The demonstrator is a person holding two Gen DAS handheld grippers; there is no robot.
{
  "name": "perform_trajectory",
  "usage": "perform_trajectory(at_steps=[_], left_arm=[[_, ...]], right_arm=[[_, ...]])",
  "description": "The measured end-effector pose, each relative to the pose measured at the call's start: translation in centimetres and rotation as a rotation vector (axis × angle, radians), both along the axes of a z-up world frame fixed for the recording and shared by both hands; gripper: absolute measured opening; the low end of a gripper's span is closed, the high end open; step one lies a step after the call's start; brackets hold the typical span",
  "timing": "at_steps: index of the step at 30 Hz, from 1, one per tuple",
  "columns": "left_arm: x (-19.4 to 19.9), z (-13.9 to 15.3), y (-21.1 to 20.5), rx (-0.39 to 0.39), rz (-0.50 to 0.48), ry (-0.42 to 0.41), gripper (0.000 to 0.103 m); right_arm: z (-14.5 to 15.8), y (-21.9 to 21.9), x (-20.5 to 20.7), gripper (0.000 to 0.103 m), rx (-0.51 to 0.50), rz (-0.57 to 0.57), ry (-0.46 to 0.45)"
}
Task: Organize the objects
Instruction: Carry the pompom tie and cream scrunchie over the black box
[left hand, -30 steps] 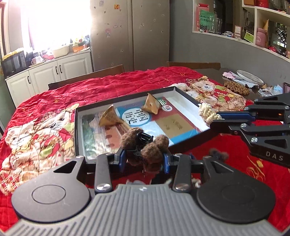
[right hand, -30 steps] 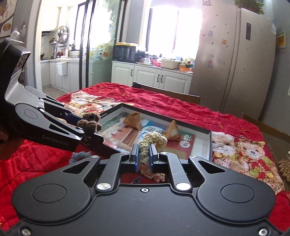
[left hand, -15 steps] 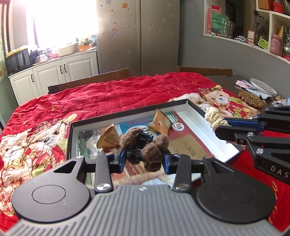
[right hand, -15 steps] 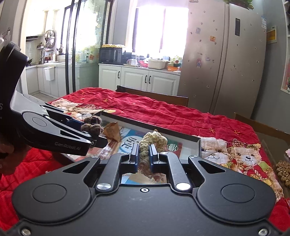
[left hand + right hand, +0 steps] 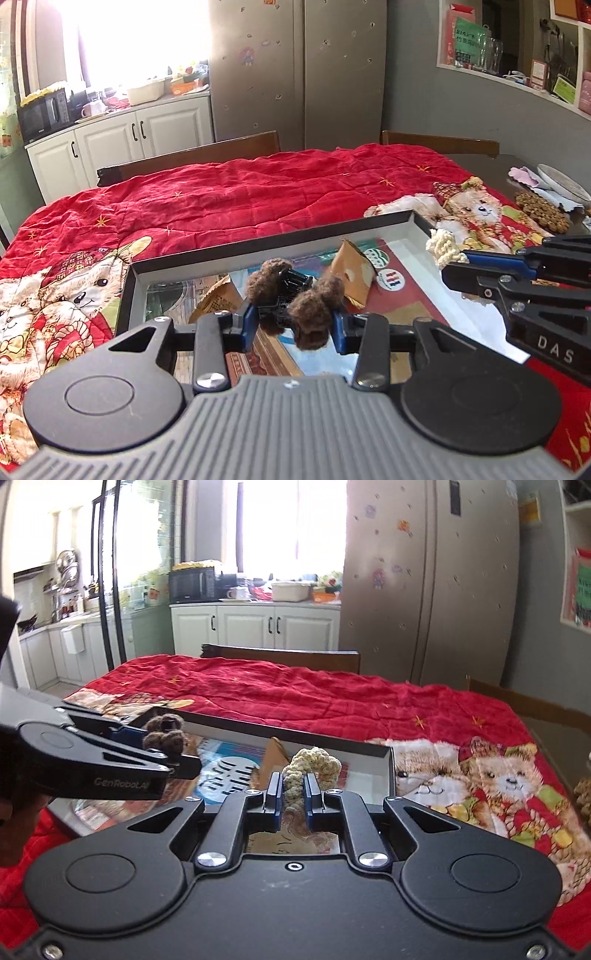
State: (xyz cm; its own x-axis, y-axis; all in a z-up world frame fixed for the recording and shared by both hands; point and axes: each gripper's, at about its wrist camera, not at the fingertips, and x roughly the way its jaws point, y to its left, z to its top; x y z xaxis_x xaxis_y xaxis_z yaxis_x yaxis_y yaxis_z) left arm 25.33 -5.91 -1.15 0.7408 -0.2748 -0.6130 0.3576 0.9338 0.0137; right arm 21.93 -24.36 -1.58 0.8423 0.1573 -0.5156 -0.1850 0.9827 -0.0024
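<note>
Red quilt (image 5: 236, 199) covers our worktop, tray (image 5: 269, 236) at 12 o'clock. Our left gripper (image 5: 293, 323) pinches a brown fuzzy clip (image 5: 295, 295) above the tray; our right gripper (image 5: 293, 799) squeezes a cream fuzzy piece (image 5: 310, 766). Both grippers crowd together, so we risk bumping and snagging fuzz when releasing.

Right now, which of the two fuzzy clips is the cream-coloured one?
The cream clip, pinched in the right gripper. The left gripper holds the brown clip, both above the tray.
</note>
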Motion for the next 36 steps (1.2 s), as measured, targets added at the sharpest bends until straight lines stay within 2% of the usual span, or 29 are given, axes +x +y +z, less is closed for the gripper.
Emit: perform_trajectory(at_steps=[8,17,36], left_arm=[[1.8,-0.9,-0.3,0.002,0.022,0.008,0.044],[2.6,-1.9,-0.9,0.017,0.029,0.009,0.045],[3.7,-3.4,-1.3,0.039,0.032,0.028,0.045]], right_arm=[[-1.7,-1.2,2.8,0.011,0.028,-0.033,0.019],[-2.6,-0.6,4.6,0.011,0.022,-0.038,0.013],[-4.3,0.7,6.6,0.012,0.013,-0.022,0.044]])
